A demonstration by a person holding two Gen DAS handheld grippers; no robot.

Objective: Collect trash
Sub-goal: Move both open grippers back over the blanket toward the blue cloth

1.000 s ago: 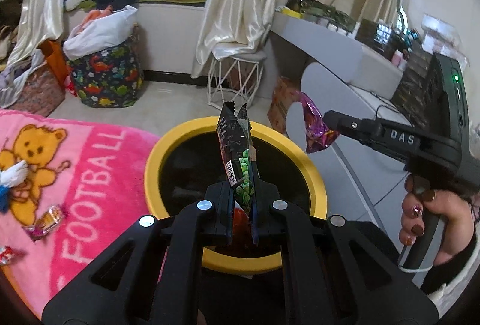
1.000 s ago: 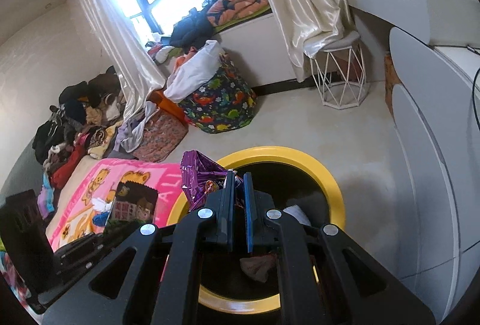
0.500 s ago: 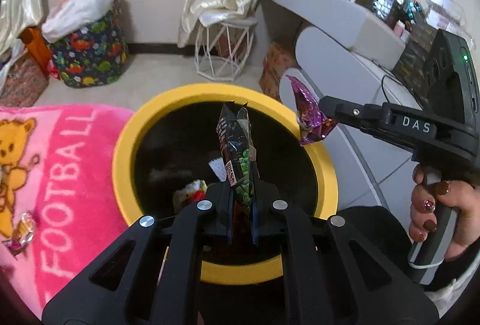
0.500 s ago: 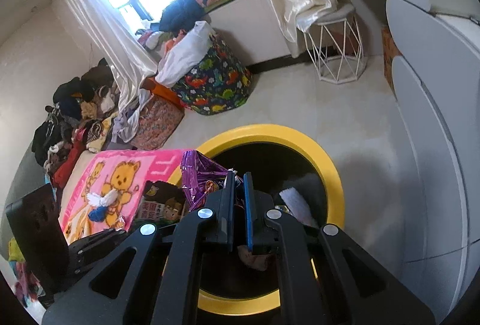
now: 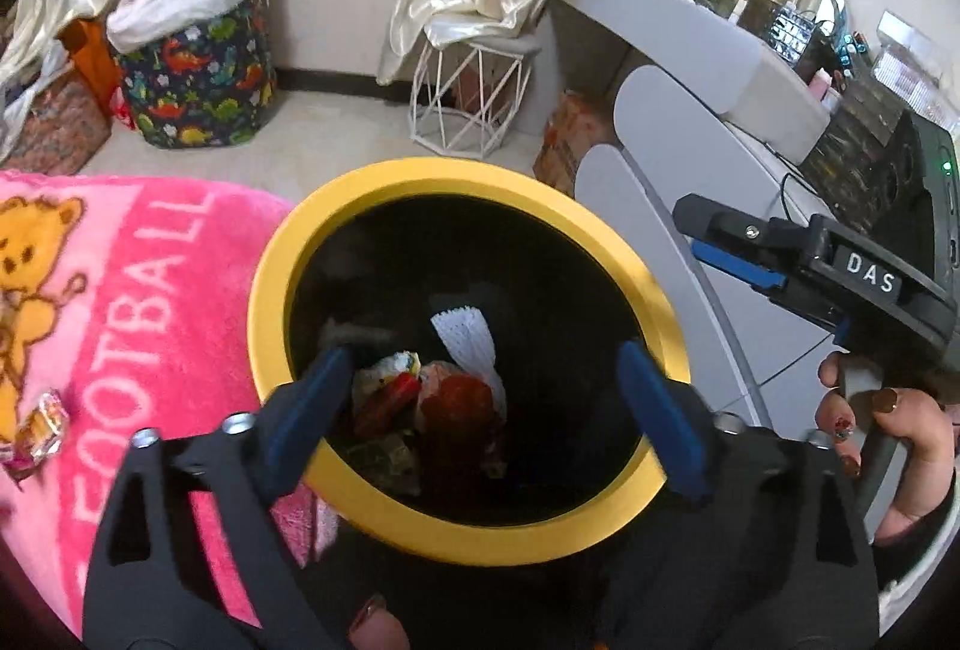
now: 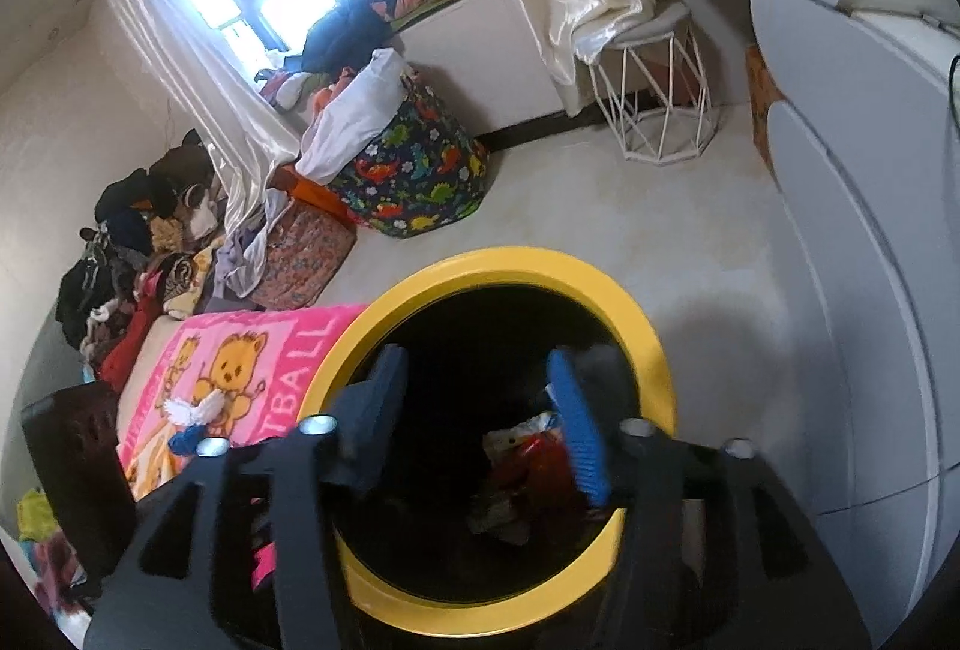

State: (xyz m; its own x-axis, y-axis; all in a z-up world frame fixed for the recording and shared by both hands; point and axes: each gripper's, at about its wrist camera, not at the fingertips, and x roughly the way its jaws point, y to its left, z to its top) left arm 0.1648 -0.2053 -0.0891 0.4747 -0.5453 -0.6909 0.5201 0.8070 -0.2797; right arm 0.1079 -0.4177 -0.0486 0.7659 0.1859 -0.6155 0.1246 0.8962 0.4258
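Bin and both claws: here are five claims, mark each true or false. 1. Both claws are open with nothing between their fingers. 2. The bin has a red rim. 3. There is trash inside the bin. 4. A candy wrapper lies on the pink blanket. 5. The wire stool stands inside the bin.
1. True. The left claw and the right claw both stand open and empty above the bin; their jaws have just been opening.
2. False. The rim is yellow.
3. True. Crumpled trash lies at the bottom.
4. True. The candy wrapper lies on the pink blanket.
5. False. The wire stool stands on the floor beyond the bin.
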